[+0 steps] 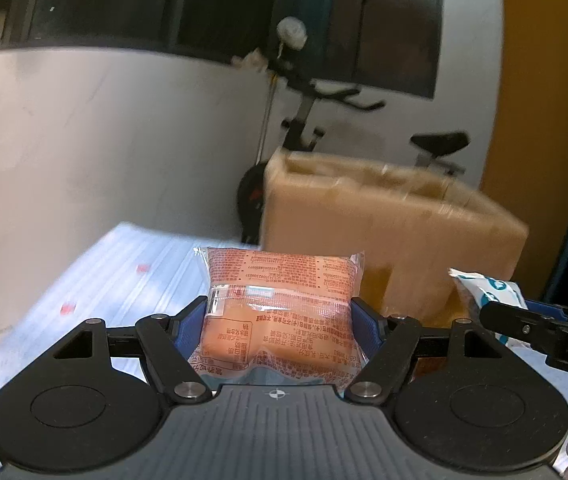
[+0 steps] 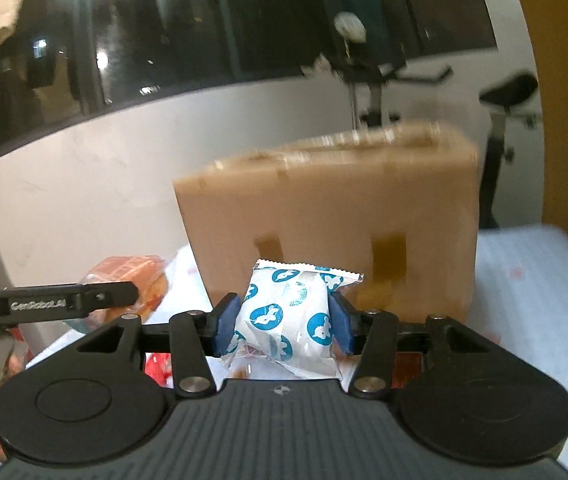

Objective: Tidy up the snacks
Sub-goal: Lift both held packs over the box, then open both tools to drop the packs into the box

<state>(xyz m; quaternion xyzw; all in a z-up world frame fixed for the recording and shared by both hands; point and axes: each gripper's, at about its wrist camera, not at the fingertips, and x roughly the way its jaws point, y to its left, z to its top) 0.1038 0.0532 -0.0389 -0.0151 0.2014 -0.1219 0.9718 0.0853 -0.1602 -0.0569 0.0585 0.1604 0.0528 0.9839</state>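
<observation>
A: Orange bread packet (image 1: 280,304) pinched in the left gripper (image 1: 280,320) jaws, blue-and-white snack pouch (image 2: 290,316) clamped in the right gripper (image 2: 284,326), both above the desk (image 1: 84,280).

B: Cardboard box (image 2: 336,216) dead ahead. I'd clear the rim, then release one at a time.

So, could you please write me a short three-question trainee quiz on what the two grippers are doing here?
1. True or false: the left gripper holds the orange packet.
2. The right gripper holds: A) a white packet with blue circles; B) a red can; C) nothing.
3. What stands behind both packets?

Key: 1 true. 2 A. 3 A cardboard box.
</observation>
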